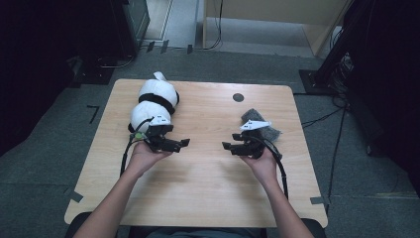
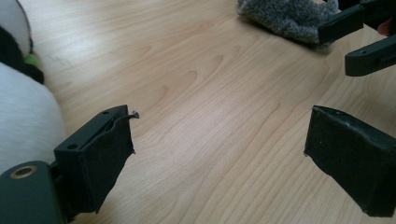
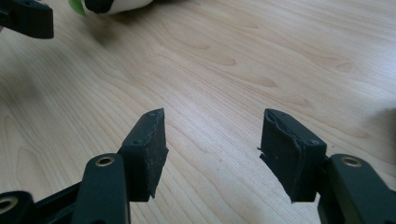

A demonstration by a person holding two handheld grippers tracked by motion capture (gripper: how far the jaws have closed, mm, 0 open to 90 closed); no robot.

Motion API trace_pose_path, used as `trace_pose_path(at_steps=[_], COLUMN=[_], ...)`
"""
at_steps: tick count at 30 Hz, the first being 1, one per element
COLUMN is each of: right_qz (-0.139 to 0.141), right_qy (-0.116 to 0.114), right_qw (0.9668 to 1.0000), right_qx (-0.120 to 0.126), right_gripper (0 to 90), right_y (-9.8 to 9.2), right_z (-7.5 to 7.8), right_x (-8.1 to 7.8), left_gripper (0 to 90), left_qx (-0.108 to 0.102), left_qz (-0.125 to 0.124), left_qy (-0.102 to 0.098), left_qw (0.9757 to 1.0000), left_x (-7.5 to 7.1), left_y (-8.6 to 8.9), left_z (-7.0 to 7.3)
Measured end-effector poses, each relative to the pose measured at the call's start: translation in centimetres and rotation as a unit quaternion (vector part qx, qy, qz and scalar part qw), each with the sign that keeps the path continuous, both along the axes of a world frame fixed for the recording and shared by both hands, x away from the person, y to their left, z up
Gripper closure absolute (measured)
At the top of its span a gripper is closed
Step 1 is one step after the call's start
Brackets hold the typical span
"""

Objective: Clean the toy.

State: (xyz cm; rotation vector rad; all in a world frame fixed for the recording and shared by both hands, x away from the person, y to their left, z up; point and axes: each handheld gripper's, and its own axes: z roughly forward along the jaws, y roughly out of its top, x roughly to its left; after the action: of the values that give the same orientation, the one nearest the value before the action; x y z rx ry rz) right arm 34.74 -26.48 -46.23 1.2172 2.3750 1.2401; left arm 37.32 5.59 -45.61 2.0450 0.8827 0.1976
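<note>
Looking down on a pale wooden counter [image 1: 198, 183], you find a person's two forearms reaching in from the near edge, each hand holding a black two-jaw claw low over the middle of the wood. The left claw [image 1: 184, 143] points right and the right claw [image 1: 226, 146] points left, so their tips face each other across a stretch of bare wood, well apart. The left claw is spread wide with nothing between its jaws; in the left gripper view its two black pads [image 2: 105, 154] stand far apart over bare wood grain. The right claw is also spread, less widely, and holds nothing; in the right gripper view its pads [image 3: 152, 149] frame bare wood. A black-and-white plush toy [image 1: 154, 101] lies on the far left part of the counter, just behind the left hand [image 1: 146, 156], its white body close beside the left claw in that claw's own view. A grey fuzzy cloth [image 1: 260, 124] lies on the right, just behind the right hand [image 1: 262, 161]. A small dark round spot [image 1: 238, 97] marks the counter near its far edge.
</note>
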Motion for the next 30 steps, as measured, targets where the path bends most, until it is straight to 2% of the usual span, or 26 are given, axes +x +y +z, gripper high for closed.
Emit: trace_pose_path(at_steps=[3,5,7,9,13,15,18,20,23,25,27,30], right_qz=[0.004,0.007,0.011,0.012,0.01,0.004,0.003,0.0,-0.004,-0.005,-0.01,-0.016], right_qy=[0.005,0.01,0.023,0.029,0.022,0.018,0.014,0.009,0.019,0.027,0.023,0.017], right_qw=[1.0,0.9999,0.9997,0.9995,0.9996,0.9997,0.9995,0.9995,0.9994,0.9992,0.9991,0.999], right_qx=[-0.006,-0.009,-0.005,-0.005,-0.015,-0.017,-0.027,-0.032,-0.029,-0.028,-0.033,-0.039], right_gripper=[41.2,41.1,41.0,41.0,41.0,40.9,39.8,39.8,39.8,39.6,39.6,39.3], right_y=[0.7,1.1,1.4,1.9,2.8,3.2,3.6,3.8,3.9,4.1,4.2,4.4], right_z=[-0.6,-1.0,-1.4,-1.8,-2.4,-2.8,-3.2,-3.5,-4.0,-4.3,-4.6,-5.1], right_x=[0.1,0.1,0.1,0.0,-0.2,-0.4,-0.6,-0.8,-0.9,-0.9,-1.1,-1.1], left_gripper=[7.4,7.4,7.4,7.5,12.9,12.9,12.9,12.9,12.9,13.0,13.2,13.2], left_qx=[-0.005,0.003,0.017,0.014,0.015,0.023,0.015,0.022,0.038,0.038,0.036,0.054], left_qz=[-0.003,-0.01,-0.013,-0.013,-0.011,-0.014,-0.02,-0.023,-0.023,-0.022,-0.021,-0.024], left_qy=[0.01,0.016,0.011,0.013,0.021,0.022,0.031,0.037,0.031,0.022,0.024,0.021], left_qw=[0.9999,0.9998,0.9997,0.9997,0.9996,0.9994,0.9992,0.9988,0.9985,0.9988,0.9988,0.998], left_x=[-0.1,-0.2,-0.3,-0.4,-0.6,-0.7,-0.7,-0.7,-0.9,-1.0,-1.1,-1.1], left_y=[-0.6,-1.0,-1.3,-1.5,-2.0,-2.5,-3.0,-3.4,-3.9,-4.0,-4.1,-4.4], left_z=[-0.6,-1.0,-1.4,-1.7,-2.6,-2.9,-3.5,-4.0,-4.5,-4.6,-4.8,-5.4])
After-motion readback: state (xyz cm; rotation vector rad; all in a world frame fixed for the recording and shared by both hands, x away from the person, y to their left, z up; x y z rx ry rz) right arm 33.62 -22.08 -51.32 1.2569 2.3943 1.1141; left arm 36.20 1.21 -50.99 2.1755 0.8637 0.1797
